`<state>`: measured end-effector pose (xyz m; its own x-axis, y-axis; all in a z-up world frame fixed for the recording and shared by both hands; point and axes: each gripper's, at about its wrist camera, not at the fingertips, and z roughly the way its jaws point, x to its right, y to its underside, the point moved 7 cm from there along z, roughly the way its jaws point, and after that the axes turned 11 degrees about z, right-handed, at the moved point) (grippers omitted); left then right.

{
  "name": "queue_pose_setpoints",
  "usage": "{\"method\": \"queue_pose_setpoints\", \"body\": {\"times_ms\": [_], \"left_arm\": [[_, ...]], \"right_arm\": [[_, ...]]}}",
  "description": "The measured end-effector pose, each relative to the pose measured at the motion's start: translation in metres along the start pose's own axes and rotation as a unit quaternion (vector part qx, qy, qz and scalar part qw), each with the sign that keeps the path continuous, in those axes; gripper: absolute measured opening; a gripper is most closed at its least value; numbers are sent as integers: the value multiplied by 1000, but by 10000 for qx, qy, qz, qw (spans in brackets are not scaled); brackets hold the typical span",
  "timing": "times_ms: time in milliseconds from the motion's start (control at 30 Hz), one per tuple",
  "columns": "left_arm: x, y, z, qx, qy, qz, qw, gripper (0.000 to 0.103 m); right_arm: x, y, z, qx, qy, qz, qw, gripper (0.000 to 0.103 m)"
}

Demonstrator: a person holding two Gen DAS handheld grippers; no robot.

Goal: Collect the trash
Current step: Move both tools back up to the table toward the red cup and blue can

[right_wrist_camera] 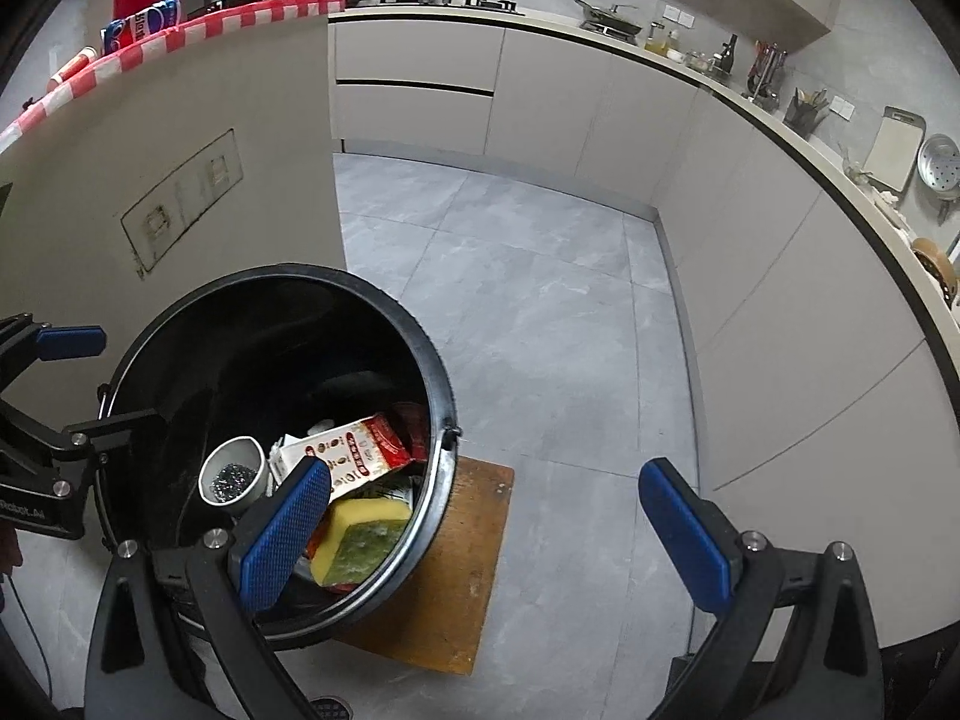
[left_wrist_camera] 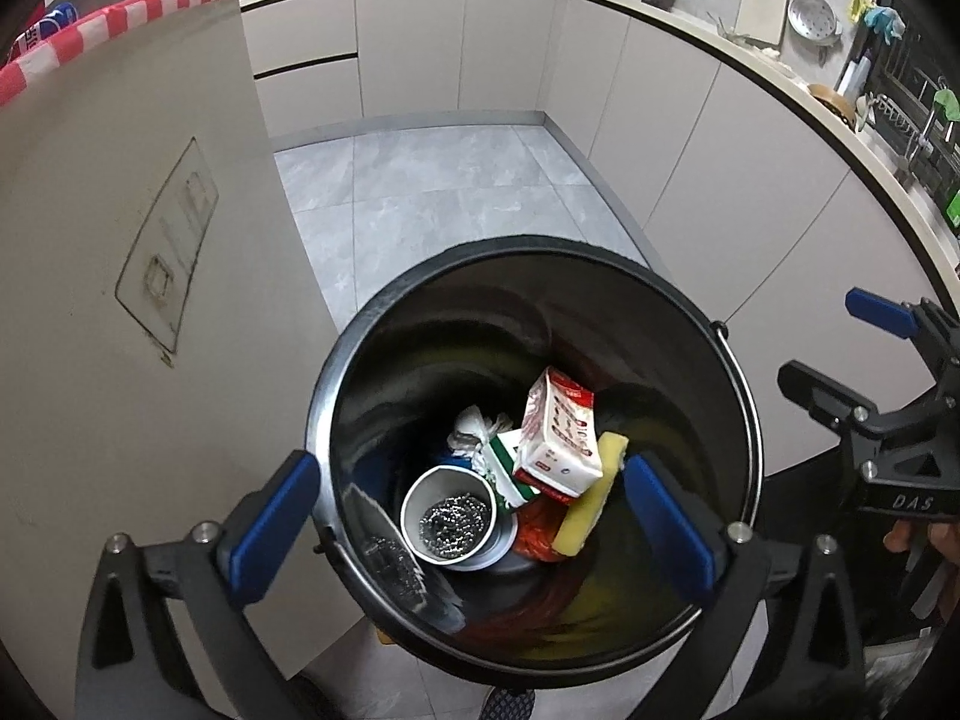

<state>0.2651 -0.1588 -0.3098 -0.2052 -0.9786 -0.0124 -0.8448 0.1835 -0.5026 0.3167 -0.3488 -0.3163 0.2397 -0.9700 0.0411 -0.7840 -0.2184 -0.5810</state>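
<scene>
The left gripper [left_wrist_camera: 468, 525] is held over the open mouth of the black bin [left_wrist_camera: 744, 414], its jaws spread wide and nothing between them. The right gripper [right_wrist_camera: 486, 534] is beside the bin's rim, jaws likewise apart and empty.

The collected trash lies at the bottom of the bin: a red-and-white carton [left_wrist_camera: 561, 438], a yellow sponge [left_wrist_camera: 591, 501], and a white cup [left_wrist_camera: 450, 519] with a steel scourer [left_wrist_camera: 453, 522] in it. The bin stands on a wooden board [right_wrist_camera: 456, 570].

The step in hand is judged to be a drop into the bin, just completed. The next move would call for both grippers to be lifted clear and directed to any remaining trash.

Writing: "DAS" is read on the right gripper's body in the left view. The carton's print is too small to be read. A blue can [right_wrist_camera: 144, 24] on the counter carries a label that cannot be made out.
</scene>
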Motion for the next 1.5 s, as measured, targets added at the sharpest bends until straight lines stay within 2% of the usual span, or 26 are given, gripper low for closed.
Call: {"method": "queue_pose_setpoints", "body": {"times_ms": [267,500,667,900,1167,1500], "left_arm": [[-6,-11,-23,194,-87,56,9998,103],[-6,-16,-38,250,-69,105,9996,103],[-5,-22,-55,403,-79,104,9991,103],[-21,-36,-93,774,-316,-70,9965,103],[-44,-43,-138,1158,-519,-307,9914,103],[-99,-41,-180,1374,-731,-674,9855,103]], "right_arm": [[16,-10,-17,129,123,397,9991,103],[15,-17,-34,223,101,430,9988,103],[16,-24,-49,342,79,485,9982,103],[13,-40,-70,570,18,570,9967,103],[-8,-63,-101,903,-164,657,9936,103],[-71,-99,-130,1127,-523,580,9906,103]]}}
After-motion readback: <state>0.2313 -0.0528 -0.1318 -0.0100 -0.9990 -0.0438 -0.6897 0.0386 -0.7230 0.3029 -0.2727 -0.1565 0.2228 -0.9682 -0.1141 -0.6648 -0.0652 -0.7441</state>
